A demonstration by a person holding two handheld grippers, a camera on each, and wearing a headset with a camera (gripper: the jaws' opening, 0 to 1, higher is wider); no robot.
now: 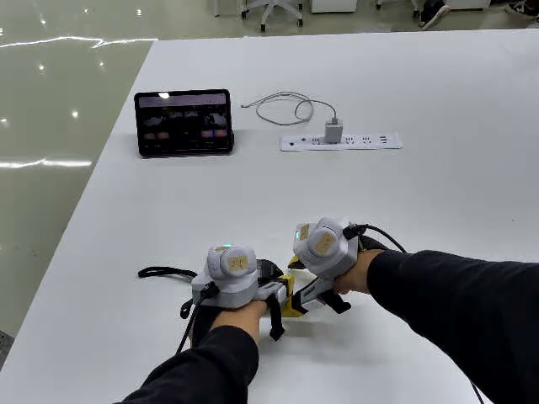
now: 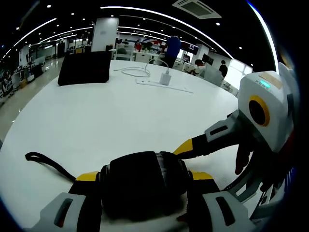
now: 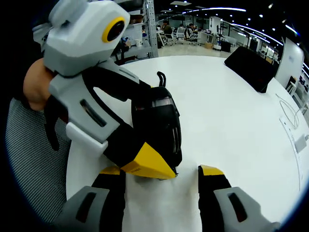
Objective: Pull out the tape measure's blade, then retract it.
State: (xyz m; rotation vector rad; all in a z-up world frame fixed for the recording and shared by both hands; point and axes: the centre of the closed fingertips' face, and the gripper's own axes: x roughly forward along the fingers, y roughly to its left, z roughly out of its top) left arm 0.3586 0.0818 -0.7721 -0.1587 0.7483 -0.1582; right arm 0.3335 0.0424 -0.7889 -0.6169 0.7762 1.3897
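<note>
The black tape measure (image 2: 142, 186) lies on the white table (image 1: 404, 194), and my left gripper (image 2: 145, 176) is shut on its body, one yellow-tipped jaw on each side. Its black wrist strap (image 2: 46, 162) trails off to the left. In the head view the left gripper (image 1: 278, 290) points right and the tape measure (image 1: 269, 271) shows as a dark lump at its tips. My right gripper (image 3: 161, 171) stands open just in front of the tape measure (image 3: 159, 121), close to the left gripper's yellow fingertip (image 3: 147, 164). From the right, the right gripper (image 1: 299, 286) meets the left one.
A dark tablet (image 1: 184, 122) stands at the back left of the table. Beyond the middle lies a white power strip (image 1: 341, 141) with a charger (image 1: 333, 131) and a looped white cable (image 1: 282, 107). The table's left edge (image 1: 101, 168) drops to a shiny floor.
</note>
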